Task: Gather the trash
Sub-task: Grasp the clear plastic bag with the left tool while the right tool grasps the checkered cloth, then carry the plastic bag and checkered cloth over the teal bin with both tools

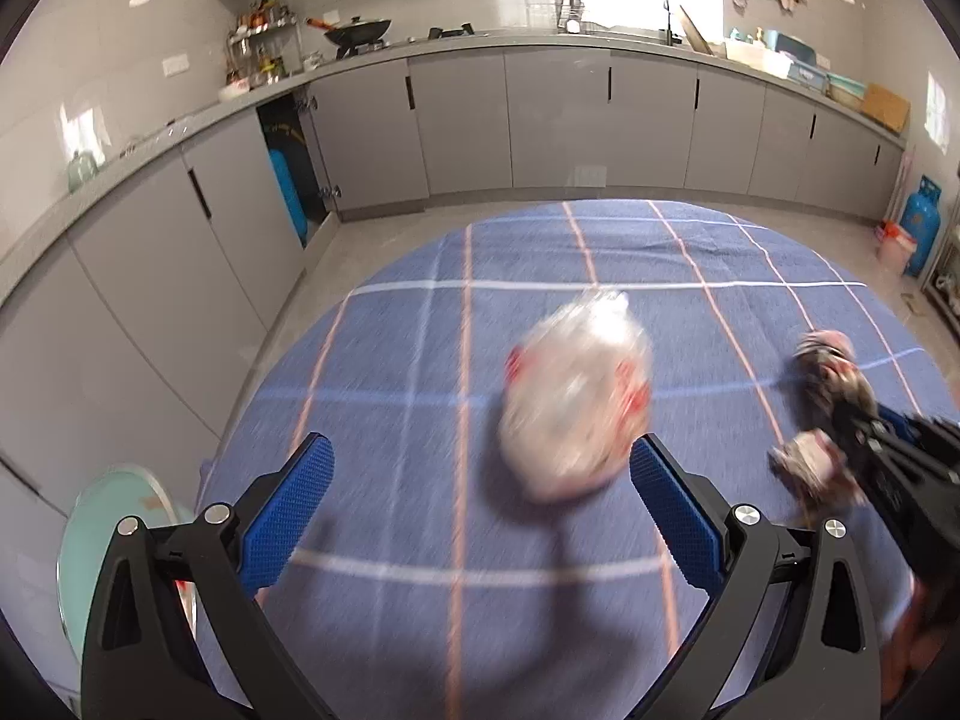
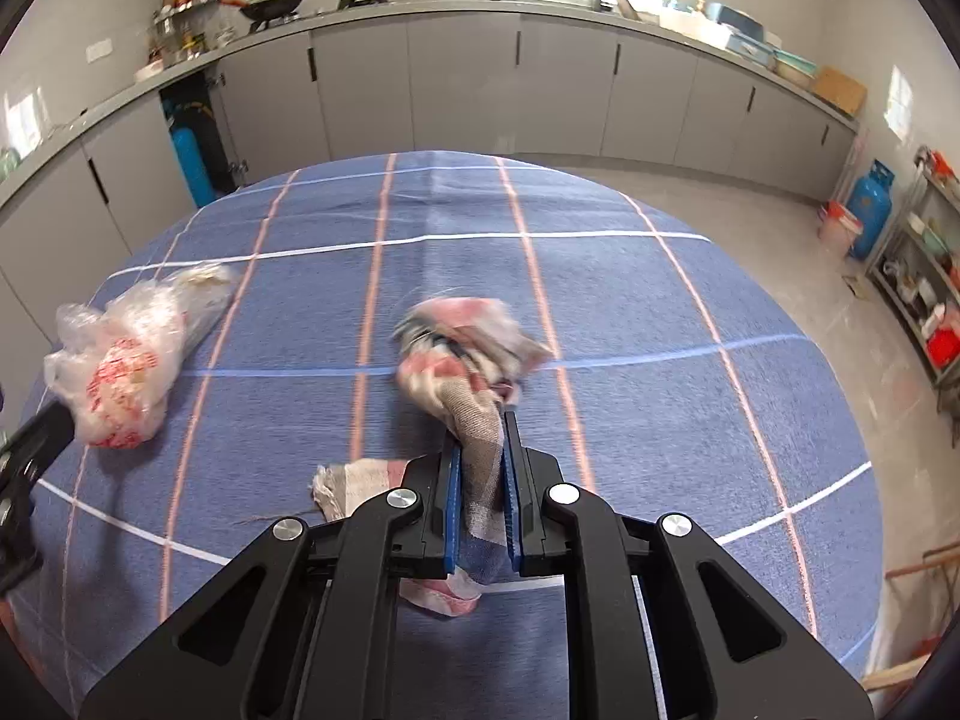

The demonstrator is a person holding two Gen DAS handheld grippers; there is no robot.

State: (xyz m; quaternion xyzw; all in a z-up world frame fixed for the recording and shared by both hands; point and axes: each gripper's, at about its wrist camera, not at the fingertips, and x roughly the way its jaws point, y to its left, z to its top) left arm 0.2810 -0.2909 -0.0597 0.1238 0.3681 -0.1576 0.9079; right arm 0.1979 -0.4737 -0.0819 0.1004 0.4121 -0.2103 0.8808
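Across a round table [image 2: 630, 312] under a blue checked cloth, two pieces of trash are in play, with grey kitchen cabinets [image 1: 558, 120] behind and a pale green bin [image 1: 102, 540] just off the table's near left edge. Largest of the trash is a crumpled clear plastic bag [image 1: 576, 402] with red print, lying on the cloth toward the left side. It looks very light, soft and slippery, likely to crush and slide under a pad, so a pinch on a bunched fold or the twisted neck seems the safest hold. The left gripper [image 1: 480, 504] hangs over it with its jaws spread wide, the bag ahead of its blue pads [image 1: 672, 510] and not pinched. Smaller is a wadded checked rag [image 2: 468, 354], pink, grey and white, limp and light. The right gripper [image 2: 483, 492] is clamped on a hanging strip of it, the rest bunched beyond the tips and a loose end trailing on the cloth.
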